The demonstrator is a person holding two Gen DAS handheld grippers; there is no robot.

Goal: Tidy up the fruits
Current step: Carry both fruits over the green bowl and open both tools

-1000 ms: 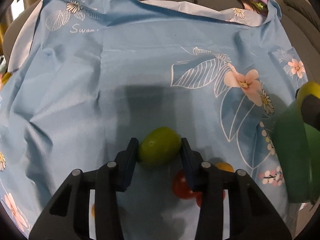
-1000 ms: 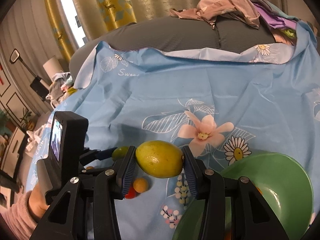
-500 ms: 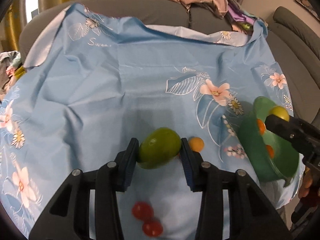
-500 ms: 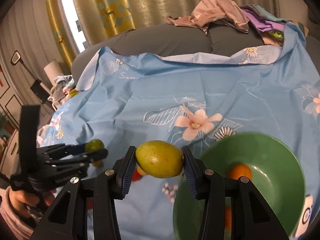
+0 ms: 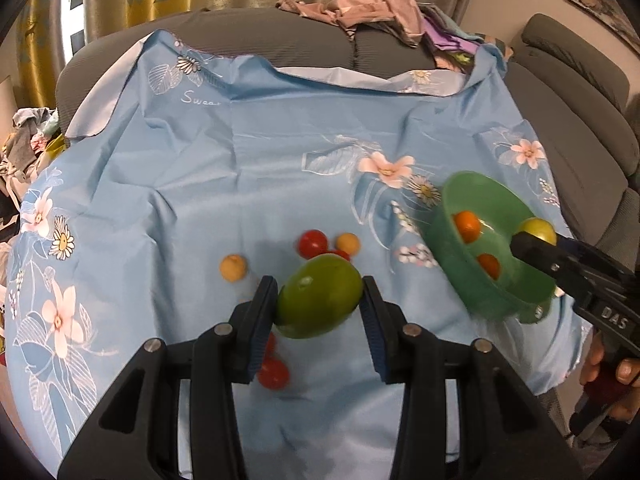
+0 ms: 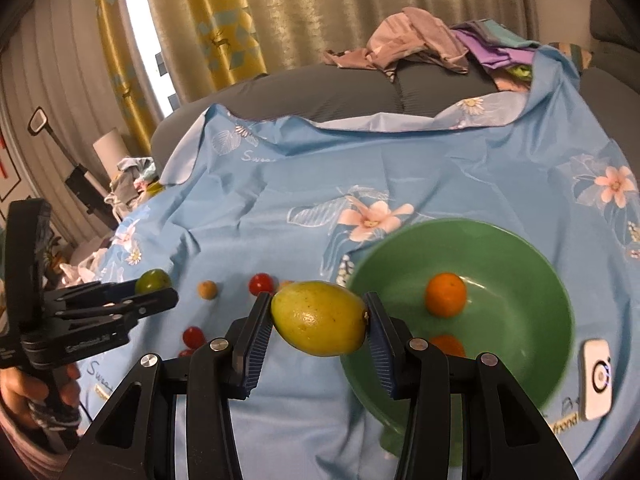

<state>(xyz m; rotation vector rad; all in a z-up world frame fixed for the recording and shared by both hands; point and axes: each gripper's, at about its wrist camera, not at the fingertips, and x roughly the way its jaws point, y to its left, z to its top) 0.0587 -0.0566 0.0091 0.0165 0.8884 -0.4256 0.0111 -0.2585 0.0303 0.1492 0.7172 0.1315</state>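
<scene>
My left gripper (image 5: 320, 300) is shut on a green lime (image 5: 318, 297) and holds it above the blue floral cloth (image 5: 240, 168). My right gripper (image 6: 318, 316) is shut on a yellow lemon (image 6: 320, 318) and holds it at the left rim of the green bowl (image 6: 520, 248). The bowl holds two oranges (image 6: 445, 294). It also shows in the left wrist view (image 5: 452, 264), with the lemon (image 5: 538, 230) above it. Red tomatoes (image 5: 313, 243) and small yellow fruits (image 5: 233, 267) lie loose on the cloth.
A grey sofa (image 5: 568, 92) with a pile of clothes (image 5: 360, 8) stands behind the cloth. Curtains (image 6: 248, 12) hang at the back. A small white device (image 6: 596, 378) lies by the bowl's right rim. Clutter (image 5: 24, 136) sits at the far left.
Both grippers have risen with their fruits. The right gripper has moved toward the bowl. More of the cloth, the loose fruits and the bowl show in the left wrist view.
</scene>
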